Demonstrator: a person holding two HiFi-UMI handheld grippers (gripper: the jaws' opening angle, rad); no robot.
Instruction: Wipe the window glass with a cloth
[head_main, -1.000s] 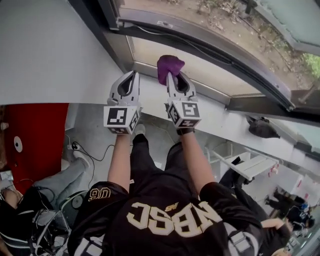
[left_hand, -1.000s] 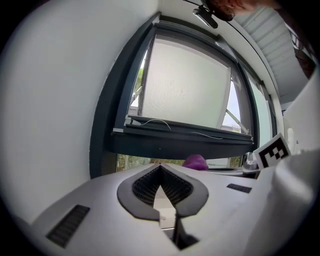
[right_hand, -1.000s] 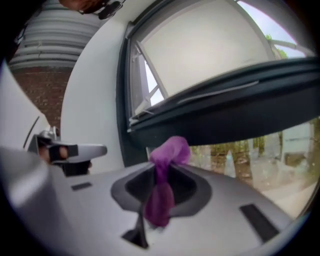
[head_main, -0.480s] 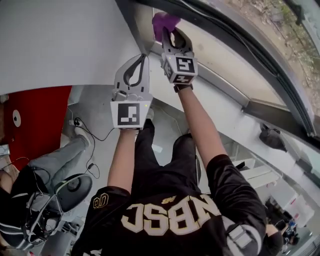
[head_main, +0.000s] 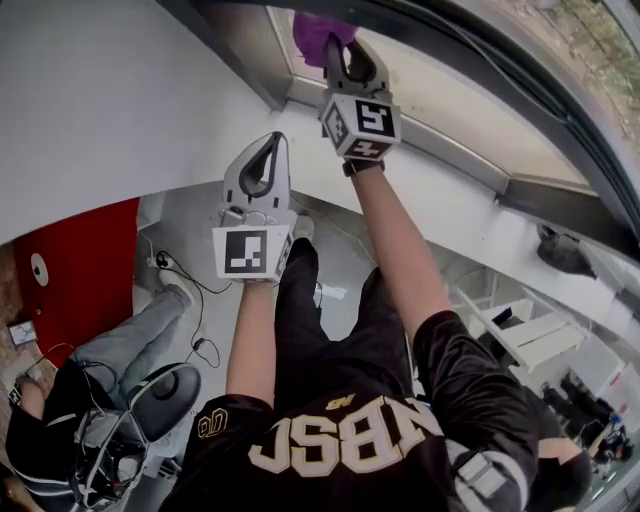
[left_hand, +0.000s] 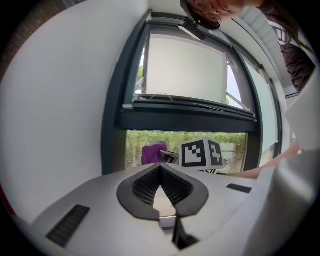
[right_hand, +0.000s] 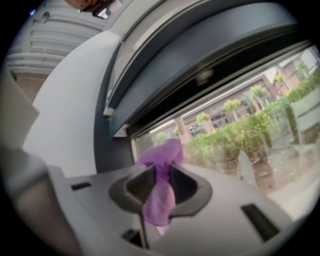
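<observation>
Likely mid-wipe: right gripper (head_main: 336, 44) clamps the purple cloth (head_main: 314, 27) at the window glass (head_main: 455, 92) corner, left gripper (left_hand: 160, 168) is closed and empty; next comes a pressed sweep across.

Purple cloth (head_main: 316, 28); dark grey window frame (left_hand: 112, 100); pale grey left gripper (head_main: 273, 140) and right gripper (head_main: 346, 48), black-and-white square markers on their cubes; black jersey (head_main: 470, 400), cream lettering; red panel (head_main: 80, 260).

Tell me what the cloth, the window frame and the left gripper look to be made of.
The cloth looks like soft purple fabric, matte, limp and creased; maybe microfibre.
The window frame is dark grey with a smooth satin finish: painted metal or plastic, I cannot tell which.
The left gripper has a light grey matte shell, likely plastic, and dark ribbed pads, probably rubber.
</observation>
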